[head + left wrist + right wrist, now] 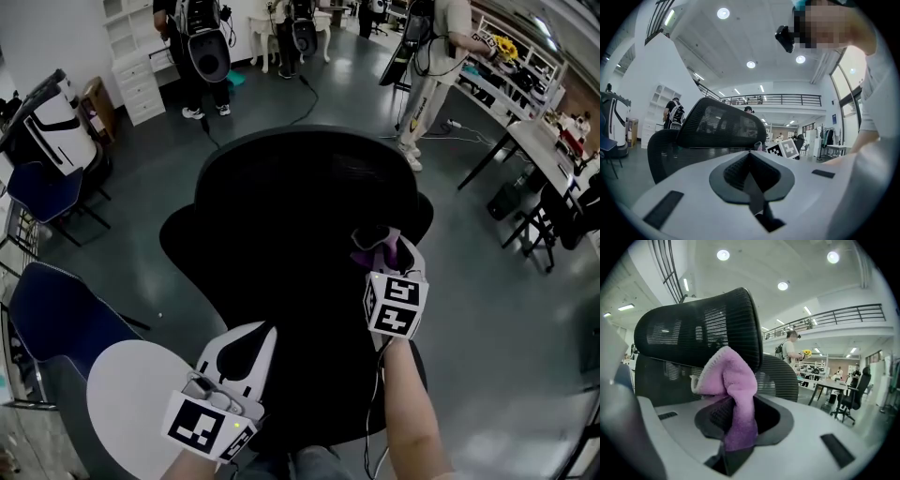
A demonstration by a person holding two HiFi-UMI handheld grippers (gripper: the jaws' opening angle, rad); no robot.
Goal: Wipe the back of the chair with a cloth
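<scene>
Starting with the head view, a black mesh chair (281,206) is seen from above, its back turned toward the camera. The right gripper (392,246) is held at the right side of the chair back, and a purple cloth (371,247) is bunched at its tip, against the dark mesh. The left gripper (265,330) is held lower and to the left, over the lower edge of the chair and just beside a round white table (127,394). Several people (202,47) are seen standing well beyond the chair.

From the left gripper view, the left gripper (750,153) is shown with its jaws pressed together and nothing between them. The chair (717,124) is seen ahead of it, and a marker cube (783,149) of the other gripper shows past the jaw tips, a scrap of the cloth (758,146) just left of it.

From the right gripper view, the right gripper (733,404) is shown pinching the cloth (729,380), which is folded up and forward out of the jaws. The cloth is seen in front of the lower edge of the upper mesh panel of the chair (693,329); whether it touches the mesh cannot be told. A desk (829,385) is seen far off at the right.
</scene>
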